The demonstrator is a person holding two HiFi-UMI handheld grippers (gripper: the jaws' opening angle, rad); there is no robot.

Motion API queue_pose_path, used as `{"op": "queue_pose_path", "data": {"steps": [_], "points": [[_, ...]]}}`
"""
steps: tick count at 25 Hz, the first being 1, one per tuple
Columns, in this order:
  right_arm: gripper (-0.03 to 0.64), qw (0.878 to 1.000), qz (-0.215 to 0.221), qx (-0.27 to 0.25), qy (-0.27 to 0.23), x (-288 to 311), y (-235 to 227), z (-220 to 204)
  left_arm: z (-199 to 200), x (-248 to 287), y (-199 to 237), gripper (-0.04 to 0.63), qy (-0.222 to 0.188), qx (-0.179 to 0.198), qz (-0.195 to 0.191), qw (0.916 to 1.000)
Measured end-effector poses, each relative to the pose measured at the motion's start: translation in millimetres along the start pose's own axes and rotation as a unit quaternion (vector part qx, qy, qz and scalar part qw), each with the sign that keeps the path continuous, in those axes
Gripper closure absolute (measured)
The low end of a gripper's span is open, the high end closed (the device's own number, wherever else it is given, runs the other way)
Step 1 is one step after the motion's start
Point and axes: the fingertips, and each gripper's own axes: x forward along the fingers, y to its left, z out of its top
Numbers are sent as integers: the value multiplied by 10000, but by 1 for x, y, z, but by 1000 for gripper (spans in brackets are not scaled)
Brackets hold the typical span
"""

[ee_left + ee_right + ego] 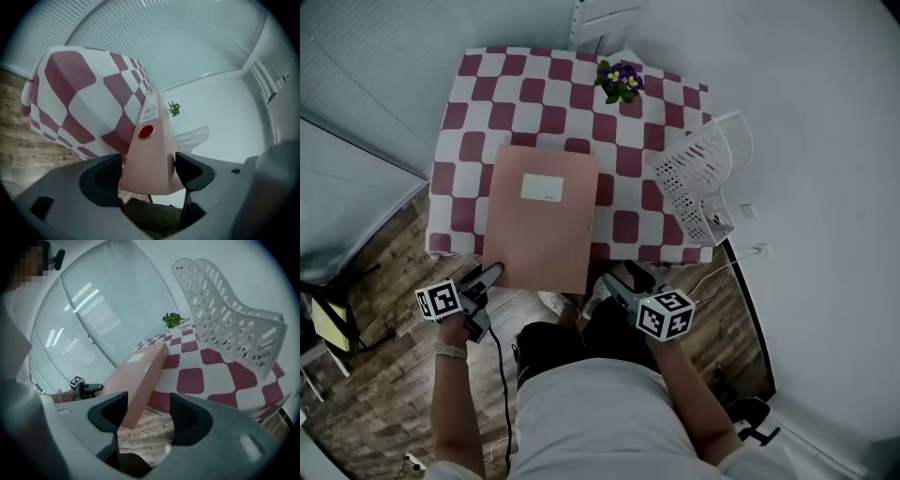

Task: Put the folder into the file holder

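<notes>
Clenching the pink box folder (542,220) in the left gripper (492,276), overhanging the table's (469,103) front edge; holding the right gripper (617,281) parted, empty, alongside. Probably stiff, light, slick: grip both near corners.

The head view looks steeply down from above the person (600,412) onto the checkered table (544,103). The left gripper view sits low at the table's near edge, close along the folder (150,140), facing the blinds (178,42). The right gripper view looks across the tabletop from its near right. All share the folder, plant (621,81) and file holder (701,178)
</notes>
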Motion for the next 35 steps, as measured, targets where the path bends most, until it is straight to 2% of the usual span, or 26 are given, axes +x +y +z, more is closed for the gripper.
{"op": "queue_pose_path", "data": {"steps": [3, 4, 7, 10, 16, 20, 22, 23, 26, 27, 31, 35], "points": [[347, 9996, 88, 259, 21, -1, -3, -5, -11, 12, -24, 261, 8, -976, -730, 9925], [345, 9995, 111, 282, 40, 0, -3, -6, -14, 13, -27, 262, 55, -1081, -815, 9908], [341, 9992, 229, 322, 88, 2, -1, -8, -23, 7, -16, 275, 330, -791, -610, 9945], [336, 9978, 482, 428, 167, 5, 4, -11, -39, 4, -24, 281, 374, -1151, -810, 9893], [331, 9895, 1119, 707, 573, 19, 17, -31, -77, -12, -15, 287, 512, -1334, -728, 9870], [330, 9805, 1490, 952, 863, 32, 25, -43, -96, -28, -1, 290, 671, -1036, -537, 9909], [330, 9744, 1687, 1071, 1030, 39, 27, -49, -107, -34, 1, 290, 725, -1286, -496, 9878], [330, 9706, 1797, 1141, 1120, 43, 28, -53, -112, -37, 4, 290, 795, -1247, -464, 9879], [324, 9563, 2208, 1368, 1342, 52, 36, -62, -116, -47, 20, 291, 1088, -242, -335, 9932], [324, 9516, 2351, 1417, 1384, 54, 40, -63, -118, -49, 23, 291, 1118, -117, -346, 9931], [314, 9358, 2822, 1451, 1536, 62, 51, -68, -134, -50, 19, 295, 1419, -7, -401, 9891], [298, 9255, 3130, 1427, 1588, 75, 56, -70, -140, -49, 19, 295, 1643, 134, -357, 9857]]}}
